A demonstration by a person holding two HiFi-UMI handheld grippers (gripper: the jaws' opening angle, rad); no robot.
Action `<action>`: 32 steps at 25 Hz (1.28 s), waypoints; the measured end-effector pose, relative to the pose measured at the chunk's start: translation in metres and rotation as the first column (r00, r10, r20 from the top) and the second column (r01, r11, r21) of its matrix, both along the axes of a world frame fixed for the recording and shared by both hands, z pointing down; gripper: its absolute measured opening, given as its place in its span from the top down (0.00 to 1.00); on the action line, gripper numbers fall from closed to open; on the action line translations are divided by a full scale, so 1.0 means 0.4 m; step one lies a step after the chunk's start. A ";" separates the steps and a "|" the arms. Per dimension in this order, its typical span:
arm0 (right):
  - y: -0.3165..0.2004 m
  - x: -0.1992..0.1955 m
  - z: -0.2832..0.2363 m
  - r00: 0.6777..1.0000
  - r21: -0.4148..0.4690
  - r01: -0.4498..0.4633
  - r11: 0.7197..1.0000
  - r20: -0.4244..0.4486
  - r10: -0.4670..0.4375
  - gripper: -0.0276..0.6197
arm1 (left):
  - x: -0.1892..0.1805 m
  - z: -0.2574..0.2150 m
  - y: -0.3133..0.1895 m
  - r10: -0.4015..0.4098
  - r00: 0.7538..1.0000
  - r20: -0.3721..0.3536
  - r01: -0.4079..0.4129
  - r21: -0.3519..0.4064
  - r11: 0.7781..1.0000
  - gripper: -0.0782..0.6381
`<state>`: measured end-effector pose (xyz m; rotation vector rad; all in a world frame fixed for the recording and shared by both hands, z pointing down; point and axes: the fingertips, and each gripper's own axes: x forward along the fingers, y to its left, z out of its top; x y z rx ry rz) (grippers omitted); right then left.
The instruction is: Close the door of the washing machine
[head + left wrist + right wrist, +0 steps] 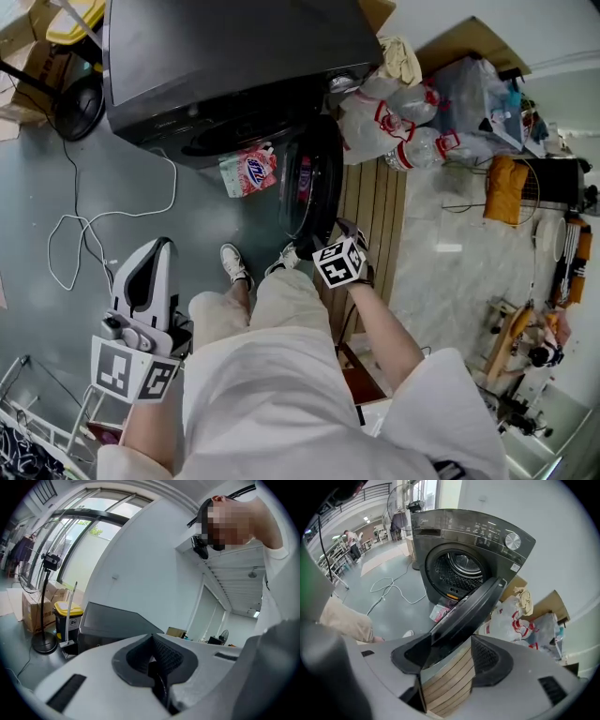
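Behind right hand-held gripper (449,657), door edge (464,613).

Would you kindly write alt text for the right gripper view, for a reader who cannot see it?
The right gripper, jaws apart, straddles the edge of the open round door of a dark washing machine. Plastic bags lie to its right, a white cable on the floor at left.

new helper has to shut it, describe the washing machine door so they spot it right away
Find the big dark washing machine. The door hangs open from its front, beside the wooden slats. It is round and glossy black, unlike the pink-and-white packet and white plastic bags nearby.
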<state>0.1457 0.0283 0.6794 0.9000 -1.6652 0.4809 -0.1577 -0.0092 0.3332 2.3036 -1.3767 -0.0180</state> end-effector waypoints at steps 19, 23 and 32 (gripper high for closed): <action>0.005 -0.163 -0.029 0.783 0.060 0.611 0.789 -0.193 -0.591 0.50 | -0.080 0.025 0.003 -0.075 0.996 -0.051 0.074 -0.021 0.997 0.88; 0.014 -0.170 -0.035 0.618 0.009 0.775 0.632 -0.221 -0.755 0.49 | -0.108 0.028 0.004 -0.101 0.994 -0.048 0.099 -0.029 0.995 0.88; -0.058 -0.228 -0.020 0.490 0.038 0.860 0.509 -0.339 -0.803 0.47 | -0.147 0.052 0.021 -0.148 0.988 -0.046 0.145 -0.054 0.988 0.89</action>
